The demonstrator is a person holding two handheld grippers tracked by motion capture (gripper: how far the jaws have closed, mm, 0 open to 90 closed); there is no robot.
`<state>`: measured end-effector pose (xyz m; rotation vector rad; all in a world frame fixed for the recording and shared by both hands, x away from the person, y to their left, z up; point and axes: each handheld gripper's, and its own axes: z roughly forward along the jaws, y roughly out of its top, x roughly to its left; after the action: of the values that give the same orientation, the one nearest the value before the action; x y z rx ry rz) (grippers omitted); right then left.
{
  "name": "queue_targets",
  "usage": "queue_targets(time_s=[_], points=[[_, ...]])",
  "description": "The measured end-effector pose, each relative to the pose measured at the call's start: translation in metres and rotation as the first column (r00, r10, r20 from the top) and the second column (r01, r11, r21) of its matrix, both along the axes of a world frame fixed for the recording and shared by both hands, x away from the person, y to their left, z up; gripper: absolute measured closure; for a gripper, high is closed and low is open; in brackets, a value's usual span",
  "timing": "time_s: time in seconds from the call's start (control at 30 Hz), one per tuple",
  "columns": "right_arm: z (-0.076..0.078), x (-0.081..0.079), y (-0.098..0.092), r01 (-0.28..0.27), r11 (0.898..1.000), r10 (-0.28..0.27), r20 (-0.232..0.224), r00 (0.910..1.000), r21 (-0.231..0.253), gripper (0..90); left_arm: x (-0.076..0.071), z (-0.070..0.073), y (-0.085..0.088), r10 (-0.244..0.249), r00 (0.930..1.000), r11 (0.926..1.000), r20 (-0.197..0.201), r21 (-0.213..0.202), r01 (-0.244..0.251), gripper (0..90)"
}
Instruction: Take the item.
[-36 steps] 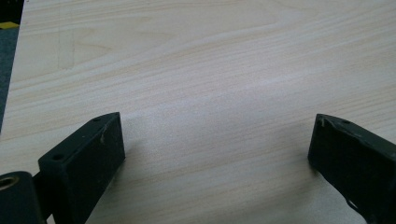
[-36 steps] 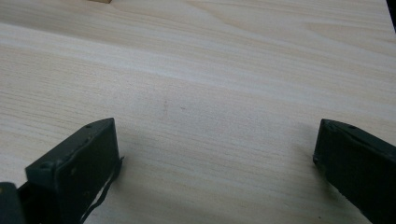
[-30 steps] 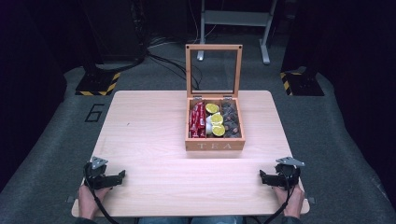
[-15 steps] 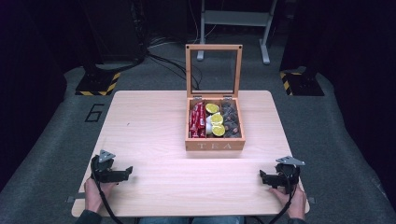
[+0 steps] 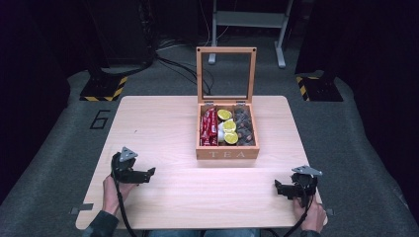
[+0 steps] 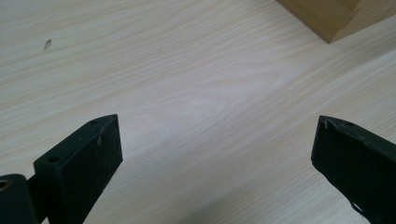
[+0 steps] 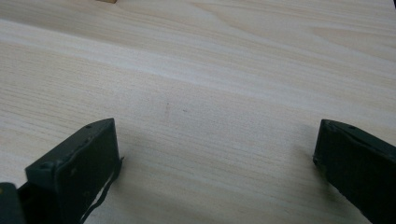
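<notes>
Well ahead of claws (image 5: 148,173), tea box (image 5: 228,153)

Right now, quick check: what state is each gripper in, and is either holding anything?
Left gripper: open, jaws wide apart over bare table, holding nothing.
Right gripper: open, jaws wide apart above the wood, holding nothing.

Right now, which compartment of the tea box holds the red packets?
The left compartment of the tea box, nearest the left gripper. The middle one holds yellow-green rounds, the right one dark pieces.
</notes>
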<state>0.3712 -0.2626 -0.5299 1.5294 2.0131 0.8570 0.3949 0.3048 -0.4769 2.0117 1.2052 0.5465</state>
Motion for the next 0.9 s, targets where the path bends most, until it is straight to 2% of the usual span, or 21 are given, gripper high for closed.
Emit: queue_targets(time_s=[0.07,0.33,0.43,0.9], points=[[0.000,0.000,0.000,-0.001,1.000,0.001,-0.001,1.0000,-0.001,0.0,0.005,0.006,-0.010,-0.027,0.9996,0.9996,0.008,-0.005,0.027,2.2],[0.000,0.000,0.000,0.000,1.000,0.000,0.000,1.0000,0.000,0.0,0.017,0.019,-0.033,-0.076,0.9967,0.9970,0.029,-0.009,0.076,2.9],[0.000,0.000,0.000,0.001,1.000,-0.001,0.000,1.0000,0.001,0.0,0.022,0.024,-0.042,-0.102,0.9941,0.9948,0.036,0.003,0.102,3.3],[0.000,0.000,0.000,0.000,1.000,0.000,-0.001,1.0000,0.001,0.0,0.046,0.041,-0.087,-0.178,0.9818,0.9840,0.066,0.002,0.178,3.6]])
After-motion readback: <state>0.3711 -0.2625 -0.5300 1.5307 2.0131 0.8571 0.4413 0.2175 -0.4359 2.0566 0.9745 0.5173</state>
